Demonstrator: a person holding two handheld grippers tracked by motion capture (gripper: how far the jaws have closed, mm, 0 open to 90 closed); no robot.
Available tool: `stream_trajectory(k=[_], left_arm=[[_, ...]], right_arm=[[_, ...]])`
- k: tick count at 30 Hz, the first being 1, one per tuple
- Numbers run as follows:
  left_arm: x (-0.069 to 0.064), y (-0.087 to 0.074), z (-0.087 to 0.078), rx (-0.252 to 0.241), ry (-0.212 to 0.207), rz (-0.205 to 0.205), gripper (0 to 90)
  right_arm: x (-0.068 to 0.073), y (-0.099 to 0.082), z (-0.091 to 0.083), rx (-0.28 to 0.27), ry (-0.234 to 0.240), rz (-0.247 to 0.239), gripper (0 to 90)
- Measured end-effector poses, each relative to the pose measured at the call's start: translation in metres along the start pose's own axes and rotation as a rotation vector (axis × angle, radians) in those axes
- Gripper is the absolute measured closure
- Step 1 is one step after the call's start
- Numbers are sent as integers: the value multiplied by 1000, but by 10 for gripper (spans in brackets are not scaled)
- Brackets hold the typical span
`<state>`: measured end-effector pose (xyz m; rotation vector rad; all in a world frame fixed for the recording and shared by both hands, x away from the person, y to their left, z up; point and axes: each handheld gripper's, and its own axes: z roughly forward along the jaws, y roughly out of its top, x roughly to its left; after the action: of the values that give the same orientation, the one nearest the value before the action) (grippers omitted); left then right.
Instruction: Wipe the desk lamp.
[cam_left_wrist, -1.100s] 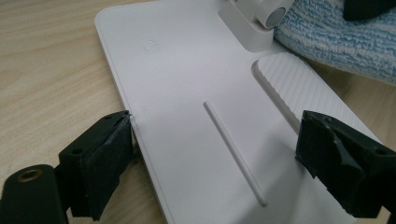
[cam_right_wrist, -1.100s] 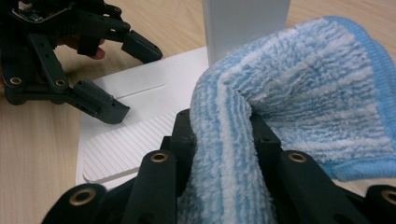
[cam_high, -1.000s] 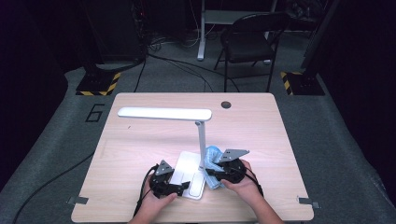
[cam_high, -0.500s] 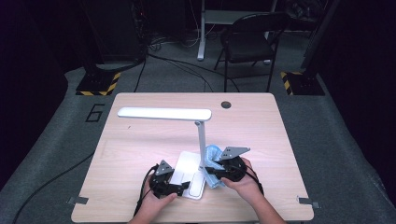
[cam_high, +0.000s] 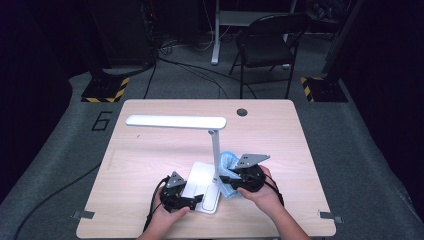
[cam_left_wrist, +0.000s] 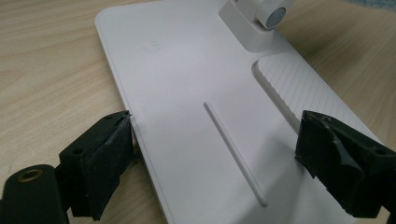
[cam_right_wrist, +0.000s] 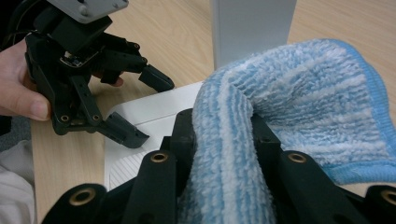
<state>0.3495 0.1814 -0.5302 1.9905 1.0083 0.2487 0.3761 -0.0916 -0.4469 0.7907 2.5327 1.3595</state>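
Our right gripper (cam_right_wrist: 219, 140) jaws are clamped on a blue microfiber cloth (cam_right_wrist: 299, 107), which sits beside the desk lamp (cam_high: 210, 150) post. Left gripper (cam_left_wrist: 215, 158) jaws spread wide across the lamp base (cam_left_wrist: 196, 93), steadying it. Looks like wiping's underway w/ base still to do, we reckon.

- The desk lamp (cam_high: 215, 150) post and overhanging head are blocking the table (cam_high: 150, 155) middle.
- Open tabletop is lying left, right and behind.

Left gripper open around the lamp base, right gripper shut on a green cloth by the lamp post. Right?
Wrong on colour: the cloth is blue and white striped, as the right gripper view shows. The rest stands: left gripper open around the lamp base, right gripper shut on the cloth.
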Motion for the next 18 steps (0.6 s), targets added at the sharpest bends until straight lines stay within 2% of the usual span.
stream_trajectory(k=[4,10,18], left_arm=[[0,0,0,0,0,0,111],[0,0,0,0,0,-1,111],[0,0,0,0,0,-1,112]], right_arm=[[0,5,-4,-6,-1,-19,687],[2,12,-9,-16,-4,-12,686],[2,24,-17,-24,5,-41,686]])
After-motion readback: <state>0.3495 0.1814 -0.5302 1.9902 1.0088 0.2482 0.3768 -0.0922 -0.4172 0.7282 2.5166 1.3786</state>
